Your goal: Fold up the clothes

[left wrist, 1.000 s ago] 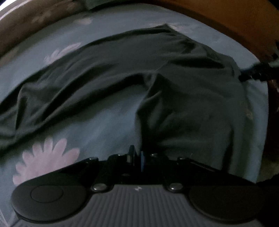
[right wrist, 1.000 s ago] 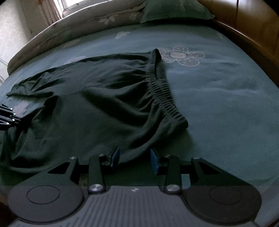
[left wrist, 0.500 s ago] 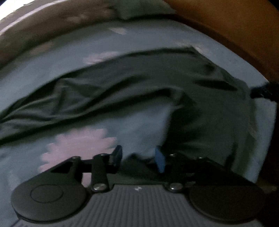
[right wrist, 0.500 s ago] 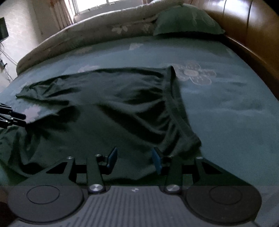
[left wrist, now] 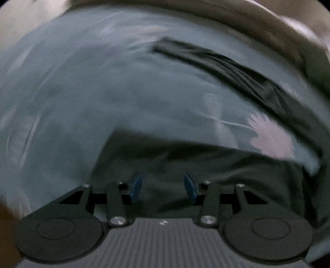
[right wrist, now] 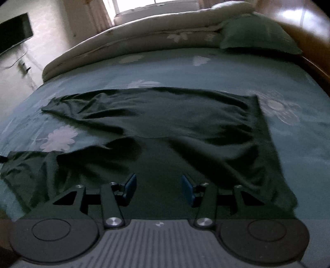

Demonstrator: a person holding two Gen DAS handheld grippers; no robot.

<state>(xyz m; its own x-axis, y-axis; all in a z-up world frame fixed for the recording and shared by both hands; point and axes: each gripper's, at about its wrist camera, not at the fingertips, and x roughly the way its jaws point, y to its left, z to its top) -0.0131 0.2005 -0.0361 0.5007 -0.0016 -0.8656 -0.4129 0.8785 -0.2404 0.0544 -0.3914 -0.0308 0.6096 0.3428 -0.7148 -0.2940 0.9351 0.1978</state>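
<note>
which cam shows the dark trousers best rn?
Right wrist: the dark trousers lie spread on the bedsheet, waistband to both legs, fairly sharp. Left wrist is motion-blurred and catches only parts of them.

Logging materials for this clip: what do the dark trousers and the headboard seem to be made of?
Dark trousers: soft, matte knit, probably cotton jersey; they drape limply in loose folds and give no shine.
Headboard: likely varnished wood; warm brown, curved, with bright glossy reflections of the window light.

A green pillow [right wrist: 257, 33] lies at the bed's [right wrist: 226, 68] far right corner beside a rolled pale quilt [right wrist: 144, 43] along the far edge, a dark screen [right wrist: 15, 31] on the wall.
</note>
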